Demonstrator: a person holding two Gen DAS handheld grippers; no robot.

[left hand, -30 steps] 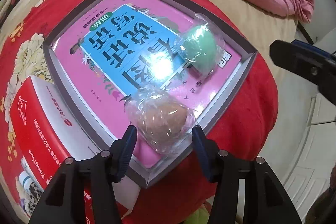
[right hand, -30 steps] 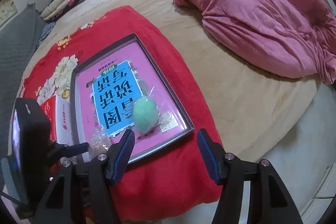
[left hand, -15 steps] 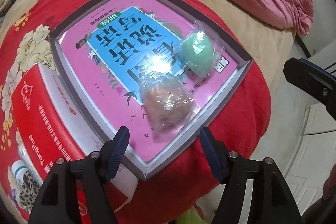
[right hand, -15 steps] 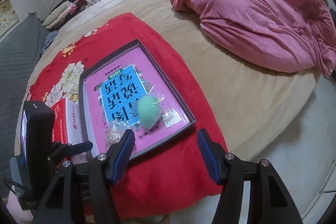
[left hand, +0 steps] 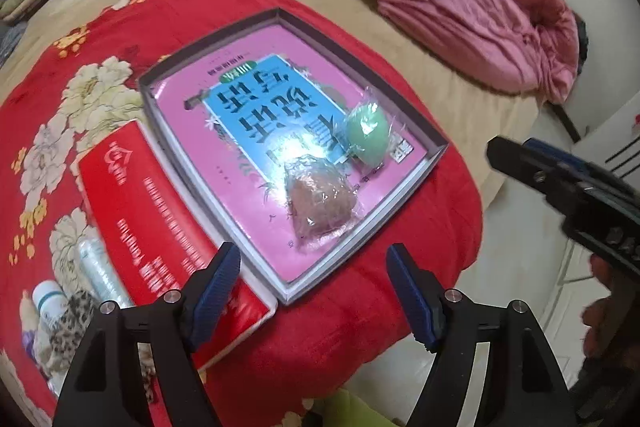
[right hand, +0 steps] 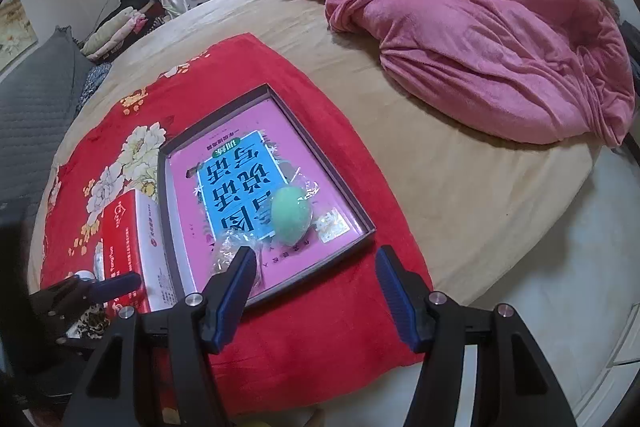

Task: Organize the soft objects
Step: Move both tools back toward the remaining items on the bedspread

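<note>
A grey-rimmed box lid [left hand: 434, 137] [right hand: 348, 195] with a pink and blue printed floor lies on the red blanket. Inside it rest a brown soft ball in clear wrap [left hand: 320, 201] [right hand: 224, 253] and a green egg-shaped soft ball in clear wrap [left hand: 368, 133] [right hand: 290, 213]. My left gripper [left hand: 314, 289] hangs above the lid's near corner, its jaws opening with nothing between them; the brown ball lies beyond the tips. My right gripper [right hand: 314, 285] is open and empty over the blanket's near edge, and it shows at the right in the left wrist view [left hand: 560, 183].
A red and white carton [left hand: 160, 227] [right hand: 128, 239] lies left of the lid. Small bottles and a leopard-print item [left hand: 68, 311] sit at its near left. A crumpled pink quilt [right hand: 480, 39] covers the far right of the tan bed. White floor lies beyond the bed's edge.
My left gripper let go of the brown ball, opened wider and pulled back and up from the lid. The ball stays in the lid. The right gripper drew back slightly, its jaws unchanged.
</note>
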